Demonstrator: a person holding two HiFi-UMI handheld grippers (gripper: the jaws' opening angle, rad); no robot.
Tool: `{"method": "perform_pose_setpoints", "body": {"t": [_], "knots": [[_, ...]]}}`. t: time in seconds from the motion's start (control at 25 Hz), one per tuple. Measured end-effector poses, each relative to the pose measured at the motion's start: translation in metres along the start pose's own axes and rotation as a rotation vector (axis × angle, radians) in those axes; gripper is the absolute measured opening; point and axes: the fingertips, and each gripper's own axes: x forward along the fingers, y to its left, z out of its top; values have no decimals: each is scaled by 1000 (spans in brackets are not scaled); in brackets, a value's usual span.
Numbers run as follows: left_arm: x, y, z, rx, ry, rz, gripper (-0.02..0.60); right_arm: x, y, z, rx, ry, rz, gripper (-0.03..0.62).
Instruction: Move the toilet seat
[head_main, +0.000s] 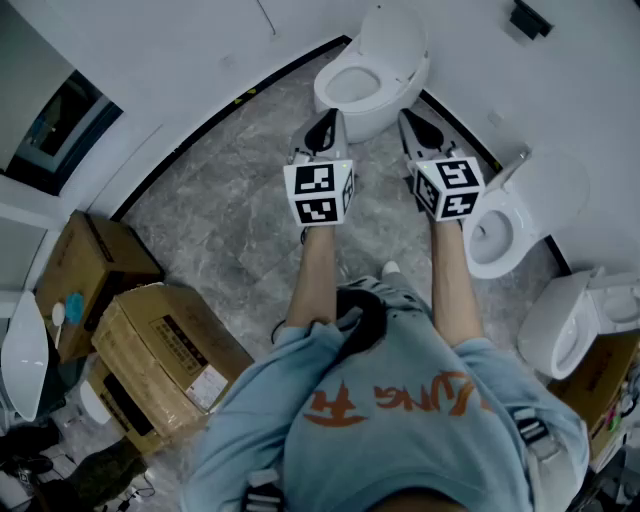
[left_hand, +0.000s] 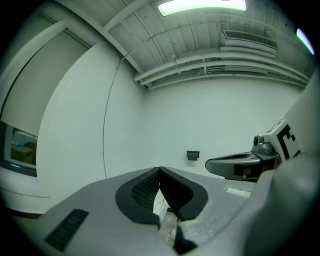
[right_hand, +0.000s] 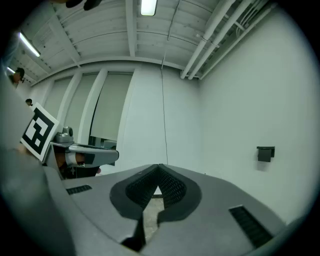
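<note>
The left gripper (head_main: 321, 128) and right gripper (head_main: 420, 128) hover with jaws pressed together on nothing, so one should probably spread before reaching the toilet seat (head_main: 323, 97).

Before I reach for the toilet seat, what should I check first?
1. Left claw empty: ok, shut on nothing.
2. Right claw empty: ok, shut on nothing.
3. Claws opened for a grasp: not ok, both are closed.
4. Toilet ahead of both claws: ok.
5. Edge to grip on the toilet: cannot tell, too small in the head view.
6. Cardboard boxes out of the path: ok, off to the left.
</note>
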Motion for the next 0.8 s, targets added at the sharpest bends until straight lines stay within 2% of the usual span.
{"method": "perform_pose_setpoints", "body": {"t": [0.16, 0.24, 0.4, 0.52, 0.8], "knots": [[1, 15, -2, -18, -7, -2, 2, 11, 10, 2, -18, -15, 31, -3], [0, 26, -3, -24, -8, 7, 2, 15, 10, 5, 11, -42, 13, -5], [-9, 55, -3, -43, -8, 44, 2, 26, 10, 8, 15, -31, -36, -3], [-13, 71, -7, -65, -4, 62, 2, 30, 14, 13, 9, -40, -37, -3], [1, 69, -1, -64, -18, 25, 2, 42, 4, 20, -2, -36, -38, -3]]}}
